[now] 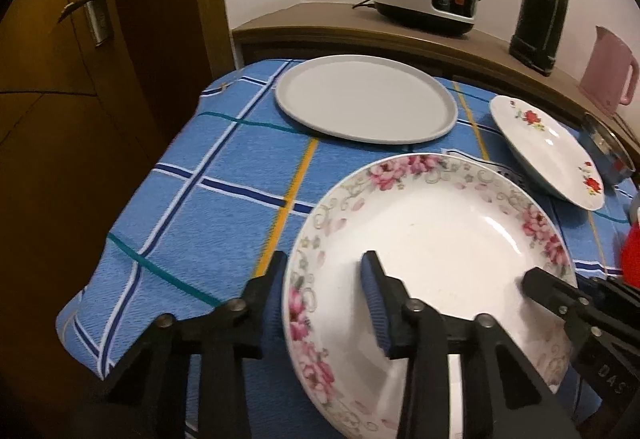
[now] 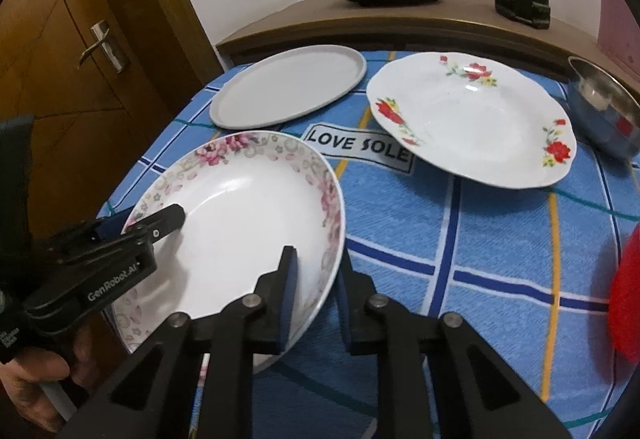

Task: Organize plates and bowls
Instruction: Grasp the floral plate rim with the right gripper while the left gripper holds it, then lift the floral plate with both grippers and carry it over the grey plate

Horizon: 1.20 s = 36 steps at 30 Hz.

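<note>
both claws straddle the rim of the white pink-flowered ceramic plate (image 2: 240, 231) at lower left of the blue checked tablecloth (image 2: 480, 247): right gripper (image 2: 314, 303) narrowed onto it, left gripper (image 1: 326, 303) half closed, contact unclear. uneven pinching could tip it. only the right view shows the steel bowl (image 2: 600, 107) fully.
</note>
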Available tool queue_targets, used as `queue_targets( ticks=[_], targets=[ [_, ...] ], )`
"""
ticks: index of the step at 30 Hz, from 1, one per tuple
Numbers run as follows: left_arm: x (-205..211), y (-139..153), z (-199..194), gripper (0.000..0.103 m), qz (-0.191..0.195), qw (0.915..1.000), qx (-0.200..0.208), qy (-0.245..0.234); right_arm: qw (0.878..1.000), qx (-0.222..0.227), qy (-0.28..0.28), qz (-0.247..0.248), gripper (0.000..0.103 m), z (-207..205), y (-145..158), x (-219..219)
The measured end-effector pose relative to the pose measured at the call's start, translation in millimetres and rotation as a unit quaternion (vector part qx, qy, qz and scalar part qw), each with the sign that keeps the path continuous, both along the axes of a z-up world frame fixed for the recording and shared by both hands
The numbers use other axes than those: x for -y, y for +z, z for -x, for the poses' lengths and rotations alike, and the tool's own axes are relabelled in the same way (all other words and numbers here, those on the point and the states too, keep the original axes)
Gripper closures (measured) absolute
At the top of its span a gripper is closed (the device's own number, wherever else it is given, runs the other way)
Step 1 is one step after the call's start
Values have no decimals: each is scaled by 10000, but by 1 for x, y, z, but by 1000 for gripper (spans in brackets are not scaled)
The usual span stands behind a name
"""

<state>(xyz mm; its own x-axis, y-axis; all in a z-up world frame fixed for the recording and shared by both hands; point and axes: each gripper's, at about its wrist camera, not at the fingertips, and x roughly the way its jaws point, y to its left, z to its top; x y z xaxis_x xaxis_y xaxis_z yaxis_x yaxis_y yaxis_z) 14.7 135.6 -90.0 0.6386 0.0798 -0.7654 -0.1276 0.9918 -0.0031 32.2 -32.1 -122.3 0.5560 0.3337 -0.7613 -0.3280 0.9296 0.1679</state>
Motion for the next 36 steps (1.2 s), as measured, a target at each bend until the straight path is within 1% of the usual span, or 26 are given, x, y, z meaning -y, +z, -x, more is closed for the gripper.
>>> queue_targets(
  ticks=[12,16,24,30,36],
  targets=[
    [0,0,1,64,-25,10000,56,-54,9999,-40,111,-112,84,-3,-2,2],
    [-1,0,1,64,11,10000,31,11,9999,-54,122,-23,84,-2,-1,0],
    [-2,14,-2,64,-109,9997,226,60,9998,40,152,-99,84,-2,10,-3],
    [-4,19,-4,64,-72,9996,277,79,9998,123,145,-86,84,-1,18,-5],
    [-7,24,-7,64,-35,9994,331,78,9997,131,160,-97,84,-1,20,-6]
  ],
)
